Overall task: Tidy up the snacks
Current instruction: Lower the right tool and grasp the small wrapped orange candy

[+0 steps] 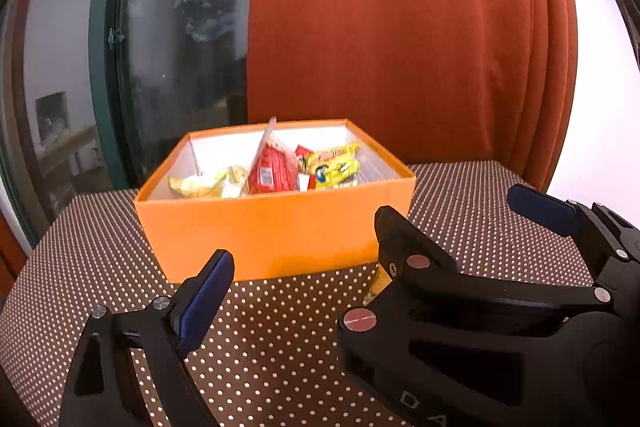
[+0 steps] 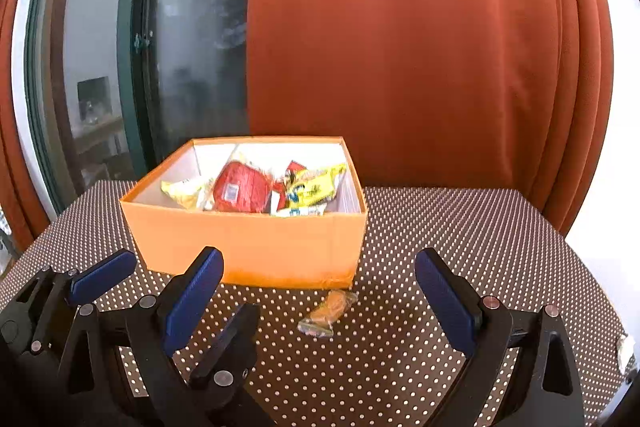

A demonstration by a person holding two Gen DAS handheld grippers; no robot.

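Jaws of both grippers stand open and empty; right gripper [image 2: 318, 301] should straddle the small orange clear-wrapped snack [image 2: 326, 313] on the dotted worktop [image 2: 460, 227], near the orange cardboard box [image 2: 248, 247].

The small wrapped snack [image 1: 378, 281] is mostly hidden behind the right gripper [image 1: 448, 223]; print on the packets [image 2: 308, 187] is blurred.

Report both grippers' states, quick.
Left gripper: open, holding nothing.
Right gripper: open, holding nothing; the small orange snack packet lies untouched on the table.
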